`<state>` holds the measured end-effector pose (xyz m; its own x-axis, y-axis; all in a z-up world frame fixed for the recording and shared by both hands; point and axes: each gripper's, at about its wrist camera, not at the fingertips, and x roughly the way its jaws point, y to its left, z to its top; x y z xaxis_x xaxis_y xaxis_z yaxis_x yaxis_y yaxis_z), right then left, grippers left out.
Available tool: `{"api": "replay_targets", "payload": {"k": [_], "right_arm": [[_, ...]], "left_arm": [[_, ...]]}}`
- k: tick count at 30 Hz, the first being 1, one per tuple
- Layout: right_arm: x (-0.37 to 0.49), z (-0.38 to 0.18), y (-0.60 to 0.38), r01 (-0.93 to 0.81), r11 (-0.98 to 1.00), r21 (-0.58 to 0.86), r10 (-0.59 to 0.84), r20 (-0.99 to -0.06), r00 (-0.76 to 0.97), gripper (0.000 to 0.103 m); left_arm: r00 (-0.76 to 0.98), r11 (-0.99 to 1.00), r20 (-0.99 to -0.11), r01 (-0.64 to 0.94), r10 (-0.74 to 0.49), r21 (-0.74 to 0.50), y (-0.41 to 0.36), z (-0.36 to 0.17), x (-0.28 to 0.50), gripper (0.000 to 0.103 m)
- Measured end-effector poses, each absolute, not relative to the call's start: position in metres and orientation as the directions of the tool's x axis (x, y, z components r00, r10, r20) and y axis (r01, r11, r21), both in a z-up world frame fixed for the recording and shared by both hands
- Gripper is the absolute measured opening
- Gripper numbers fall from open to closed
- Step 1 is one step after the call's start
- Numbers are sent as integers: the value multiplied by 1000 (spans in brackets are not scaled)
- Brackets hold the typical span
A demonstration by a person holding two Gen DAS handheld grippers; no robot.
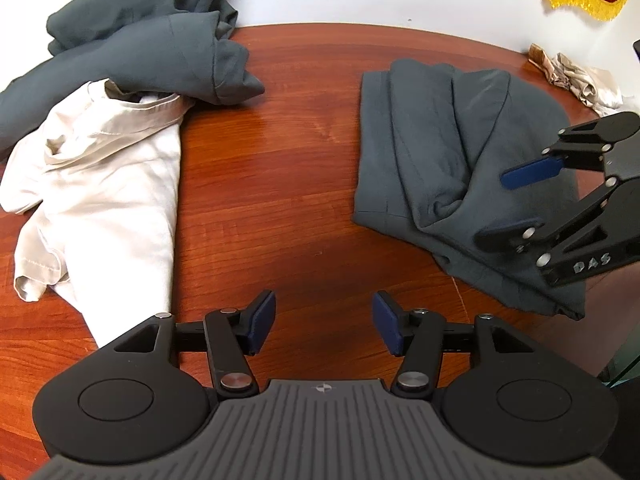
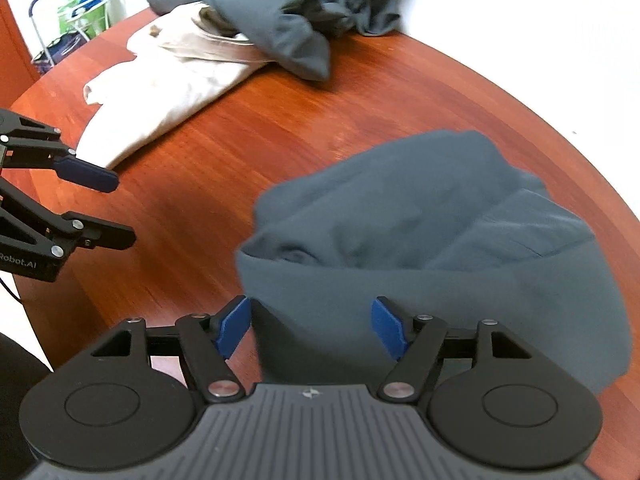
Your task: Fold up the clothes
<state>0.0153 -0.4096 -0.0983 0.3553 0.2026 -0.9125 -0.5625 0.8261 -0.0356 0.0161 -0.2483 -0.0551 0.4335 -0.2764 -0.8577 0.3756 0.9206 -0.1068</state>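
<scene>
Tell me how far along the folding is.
Done: one grey garment lies folded on the table. In hand: nothing; left gripper and right gripper are both open and empty. Left: the cream garment and the crumpled grey pile still lie unfolded.

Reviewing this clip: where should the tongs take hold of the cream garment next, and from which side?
Probably the cream garment's collar band, approached by the open left tongs from the bare table side. That band is a raised, firm hem; its far end is tucked beneath the unfolded dark garment, so lift gently.
</scene>
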Motion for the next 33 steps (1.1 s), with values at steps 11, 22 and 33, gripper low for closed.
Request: {"api": "replay_targets", "payload": {"k": [11, 22, 33], "right_arm": [[13, -115, -407, -530, 843, -94, 158, -898, 411, 46], [5, -95, -455, -367, 930, -33, 167, -851, 499, 12], [-25, -68, -550, -66, 998, -19, 24, -803, 595, 9]], "left_arm": [[422, 924, -864, 366, -273, -113, -242, -59, 15, 60], [398, 896, -869, 431, -293, -105, -264, -65, 23, 60], [392, 849, -856, 521, -337, -95, -299, -62, 39, 60]]}}
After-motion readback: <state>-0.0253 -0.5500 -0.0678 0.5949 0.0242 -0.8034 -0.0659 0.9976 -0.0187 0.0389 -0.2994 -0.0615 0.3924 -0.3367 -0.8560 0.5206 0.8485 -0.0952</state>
